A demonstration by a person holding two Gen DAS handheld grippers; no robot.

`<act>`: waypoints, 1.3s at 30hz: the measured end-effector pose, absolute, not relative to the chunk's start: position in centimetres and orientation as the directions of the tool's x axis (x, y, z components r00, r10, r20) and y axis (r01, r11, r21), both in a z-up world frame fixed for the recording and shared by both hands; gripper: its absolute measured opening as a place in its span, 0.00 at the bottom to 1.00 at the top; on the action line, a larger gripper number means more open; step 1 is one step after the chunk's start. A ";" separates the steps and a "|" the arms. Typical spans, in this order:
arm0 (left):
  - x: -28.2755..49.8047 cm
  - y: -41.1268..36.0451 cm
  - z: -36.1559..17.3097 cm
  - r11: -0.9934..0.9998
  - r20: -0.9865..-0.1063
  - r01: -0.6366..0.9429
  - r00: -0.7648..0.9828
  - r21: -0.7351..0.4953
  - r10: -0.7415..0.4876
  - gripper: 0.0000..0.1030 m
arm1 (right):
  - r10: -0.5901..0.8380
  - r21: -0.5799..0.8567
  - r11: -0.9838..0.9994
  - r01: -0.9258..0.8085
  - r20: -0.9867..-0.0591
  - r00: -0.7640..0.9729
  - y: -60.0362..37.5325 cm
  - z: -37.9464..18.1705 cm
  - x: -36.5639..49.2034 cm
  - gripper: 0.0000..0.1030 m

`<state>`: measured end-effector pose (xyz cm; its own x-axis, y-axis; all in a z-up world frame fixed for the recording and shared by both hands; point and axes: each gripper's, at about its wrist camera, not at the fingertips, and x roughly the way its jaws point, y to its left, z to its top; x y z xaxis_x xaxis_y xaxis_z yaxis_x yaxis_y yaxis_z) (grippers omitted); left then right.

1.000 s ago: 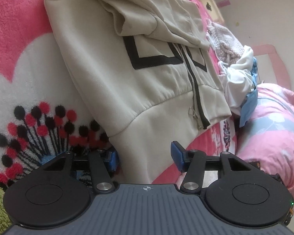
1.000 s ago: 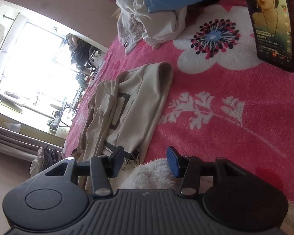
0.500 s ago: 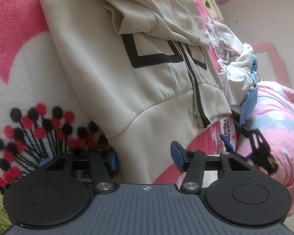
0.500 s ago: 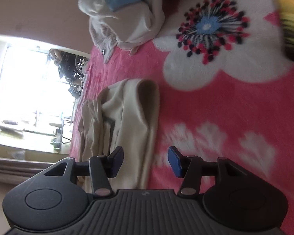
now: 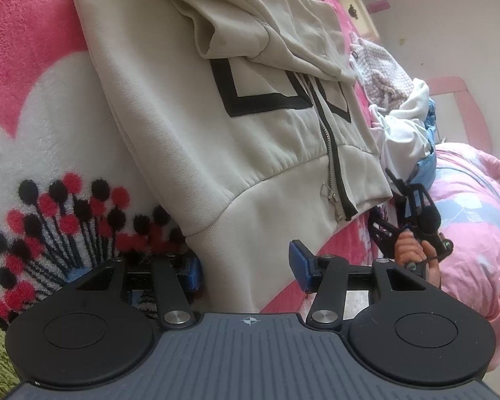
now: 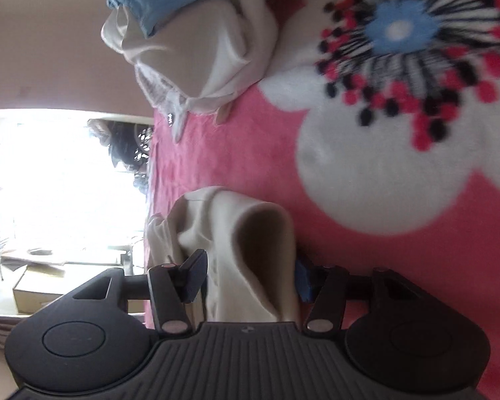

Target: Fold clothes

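Observation:
A beige zip hoodie (image 5: 216,126) with black chevron lines lies on a pink flowered blanket (image 5: 26,26), its sleeves folded over the chest. My left gripper (image 5: 245,266) is open with the hoodie's hem corner lying between its blue pads. In the right wrist view the hoodie's other hem corner (image 6: 250,250) sits between the fingers of my right gripper (image 6: 250,275), which is open around it. The right gripper (image 5: 413,230), held by a hand, also shows in the left wrist view beside the hem's zip end.
A heap of white, knitted and blue clothes (image 5: 403,120) lies beyond the hoodie, also seen as the pile (image 6: 196,40) in the right wrist view. A pink and blue quilt (image 5: 473,220) lies to the right. A bright window (image 6: 56,186) fills the left side.
My right gripper has swept in toward the hoodie's hem, and the cloth now lies between its fingers. It has come into the left wrist view with a hand. The left gripper barely moved.

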<state>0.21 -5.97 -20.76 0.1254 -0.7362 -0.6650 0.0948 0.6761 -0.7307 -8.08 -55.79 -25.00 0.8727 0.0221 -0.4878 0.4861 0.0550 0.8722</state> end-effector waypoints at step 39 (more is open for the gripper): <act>8.1 0.0 -11.6 0.415 -0.322 0.156 0.415 -0.896 -0.851 0.04 | 0.092 0.856 0.422 0.300 -0.369 0.925 -52.2 -10.9 3.6 0.06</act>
